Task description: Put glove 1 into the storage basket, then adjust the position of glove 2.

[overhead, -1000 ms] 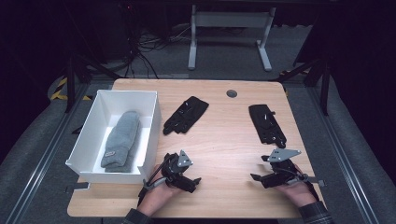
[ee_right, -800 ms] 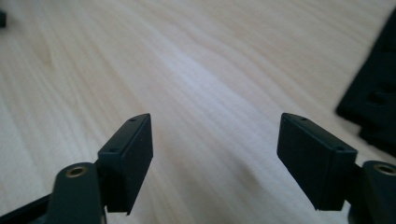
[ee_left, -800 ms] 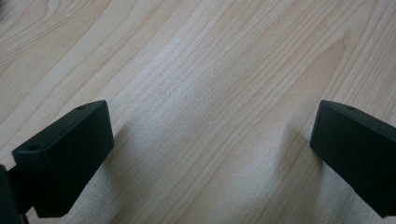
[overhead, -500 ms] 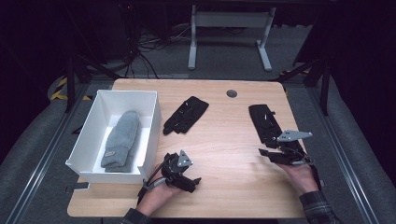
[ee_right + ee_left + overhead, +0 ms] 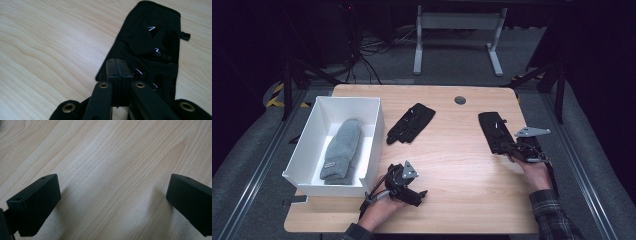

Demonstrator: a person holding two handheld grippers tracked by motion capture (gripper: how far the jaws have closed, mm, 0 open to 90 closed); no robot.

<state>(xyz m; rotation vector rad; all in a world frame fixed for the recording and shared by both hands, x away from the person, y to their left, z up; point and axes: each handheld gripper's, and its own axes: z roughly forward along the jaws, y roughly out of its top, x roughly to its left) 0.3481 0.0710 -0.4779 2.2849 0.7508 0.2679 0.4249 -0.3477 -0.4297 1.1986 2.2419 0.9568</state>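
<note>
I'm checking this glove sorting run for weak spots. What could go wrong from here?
The right gripper is shut at the near edge of the right black glove; whether it pinches fabric is unclear, so a lift may come up empty or the glove may slip out. The white box already holds a grey glove and lies across the table, past the other black glove, which a dangling glove could drag.

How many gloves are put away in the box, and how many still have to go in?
One grey glove already lies in the white box. The right tool has just been closing at the near edge of a black glove on the table; whether cloth is caught between its jaws is hard to tell. The other black glove lies untouched mid-table. The left tool rests open.
</note>
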